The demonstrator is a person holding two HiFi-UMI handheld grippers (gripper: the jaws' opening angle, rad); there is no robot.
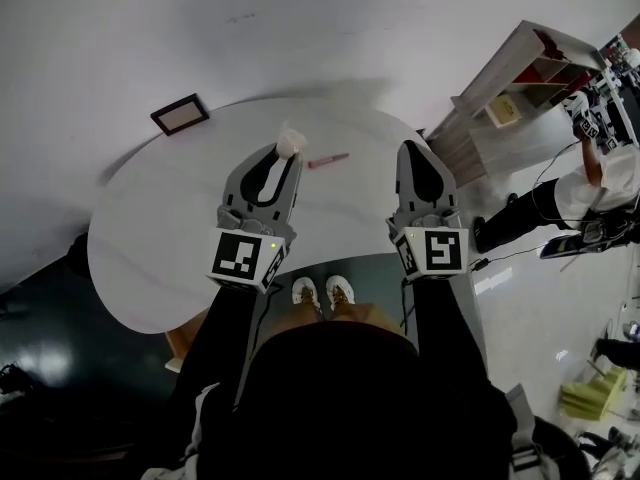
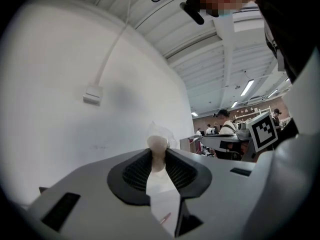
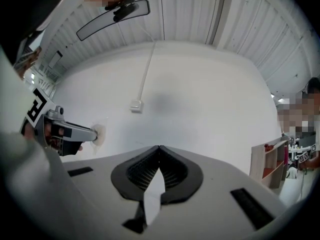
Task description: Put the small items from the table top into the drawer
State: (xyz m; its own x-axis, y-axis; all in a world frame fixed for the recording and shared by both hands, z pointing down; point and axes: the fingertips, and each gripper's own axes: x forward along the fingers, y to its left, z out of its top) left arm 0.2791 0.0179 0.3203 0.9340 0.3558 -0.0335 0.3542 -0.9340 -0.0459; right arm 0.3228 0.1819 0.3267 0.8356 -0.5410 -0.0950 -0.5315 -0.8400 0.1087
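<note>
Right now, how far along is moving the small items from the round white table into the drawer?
Nothing visibly stowed; no drawer shows. In hand: the left gripper pinches a small pale plastic-wrapped item above the round white table. Remaining: a thin pink stick and a dark-framed card. The right gripper is shut, empty.

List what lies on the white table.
A pink pen lies on the table. A dark-framed panel sits at its far edge, perhaps beyond it. The left gripper, right gripper and the person's body cover the near part.
</note>
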